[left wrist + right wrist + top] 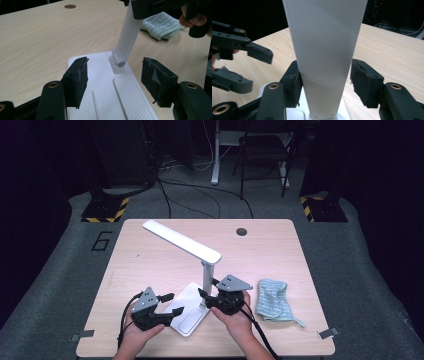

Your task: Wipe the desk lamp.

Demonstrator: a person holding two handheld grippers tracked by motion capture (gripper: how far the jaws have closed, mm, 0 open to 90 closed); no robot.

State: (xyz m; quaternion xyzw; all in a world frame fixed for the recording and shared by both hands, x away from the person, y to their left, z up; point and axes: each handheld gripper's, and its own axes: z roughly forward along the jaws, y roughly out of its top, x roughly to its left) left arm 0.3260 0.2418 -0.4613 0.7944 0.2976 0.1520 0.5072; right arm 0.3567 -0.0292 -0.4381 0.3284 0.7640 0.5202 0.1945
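A white desk lamp stands at the table's front middle, with a long flat head (182, 241), an upright post (206, 280) (324, 50) and a flat base (187, 317) (110, 100). My right gripper (207, 287) (324, 82) reaches in from the right with the post between its jaws. The pads stand very close to the post's sides, and I see no firm press. My left gripper (172, 303) (115, 82) is open low over the base, one pad (76, 80) above its left edge and the other off its right edge. Nothing is held.
A folded pale blue towel (272, 299) (160, 26) lies right of the lamp, beside the person's right hand. A round cable hole (241, 231) (70, 6) sits near the table's far edge. A chair and cables are on the floor beyond.
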